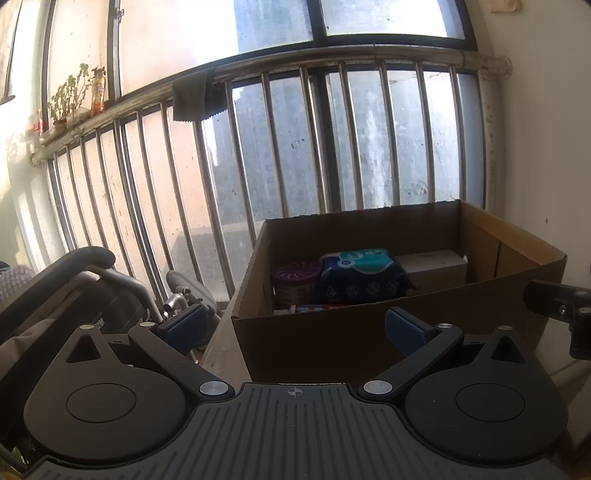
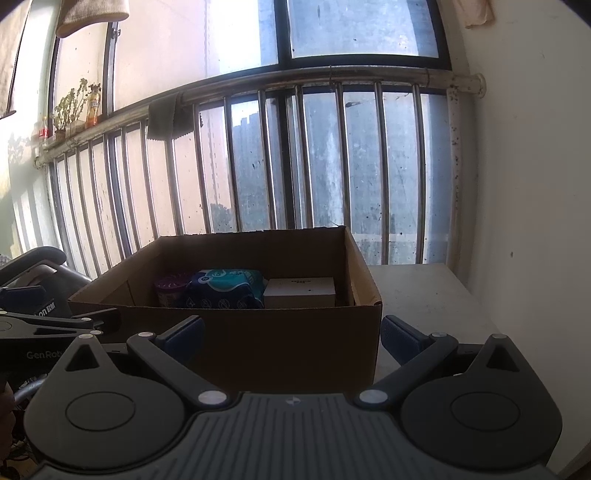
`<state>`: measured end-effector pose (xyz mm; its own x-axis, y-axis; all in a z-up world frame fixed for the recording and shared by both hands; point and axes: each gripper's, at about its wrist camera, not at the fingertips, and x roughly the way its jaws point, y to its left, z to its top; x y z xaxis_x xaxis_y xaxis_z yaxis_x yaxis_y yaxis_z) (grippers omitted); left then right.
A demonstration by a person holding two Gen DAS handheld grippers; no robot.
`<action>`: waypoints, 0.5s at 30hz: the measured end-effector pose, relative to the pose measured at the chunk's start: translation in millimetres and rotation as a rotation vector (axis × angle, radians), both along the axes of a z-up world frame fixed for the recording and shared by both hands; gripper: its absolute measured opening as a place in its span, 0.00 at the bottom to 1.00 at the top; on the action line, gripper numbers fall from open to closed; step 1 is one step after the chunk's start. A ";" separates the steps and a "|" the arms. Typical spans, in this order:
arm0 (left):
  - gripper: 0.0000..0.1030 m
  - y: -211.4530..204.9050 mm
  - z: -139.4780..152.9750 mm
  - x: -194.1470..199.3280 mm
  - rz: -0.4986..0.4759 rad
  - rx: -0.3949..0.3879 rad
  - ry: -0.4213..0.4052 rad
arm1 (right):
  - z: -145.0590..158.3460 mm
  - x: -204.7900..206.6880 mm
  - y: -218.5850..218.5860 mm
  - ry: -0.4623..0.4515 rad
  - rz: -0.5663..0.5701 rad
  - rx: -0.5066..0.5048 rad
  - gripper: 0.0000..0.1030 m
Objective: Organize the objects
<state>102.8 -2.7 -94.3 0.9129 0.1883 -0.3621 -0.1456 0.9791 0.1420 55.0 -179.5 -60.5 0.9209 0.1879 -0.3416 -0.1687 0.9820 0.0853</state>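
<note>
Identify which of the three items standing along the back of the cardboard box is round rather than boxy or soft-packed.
The purple canister, at the left end of the row in the cardboard box. The blue soft pack beside it is a pillowy wrap, and the white carton is rectangular.

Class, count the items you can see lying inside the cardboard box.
4: purple canister at left, blue packet in the middle, white carton at right, red-striped item in front. The near wall may hide more.

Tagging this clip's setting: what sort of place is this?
Probably an enclosed home balcony used for storage: a metal railing runs before large windows, potted plants sit on the ledge, and a cardboard box of household goods stands on a table.
</note>
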 end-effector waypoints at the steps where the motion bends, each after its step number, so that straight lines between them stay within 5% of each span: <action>1: 1.00 -0.2 0.2 -0.3 -0.003 -0.001 0.000 | -0.1 0.1 0.1 0.000 -0.002 -0.002 1.00; 15: 1.00 0.2 -0.6 1.0 0.008 0.010 0.001 | 2.4 -1.8 1.0 -0.008 0.003 -0.008 1.00</action>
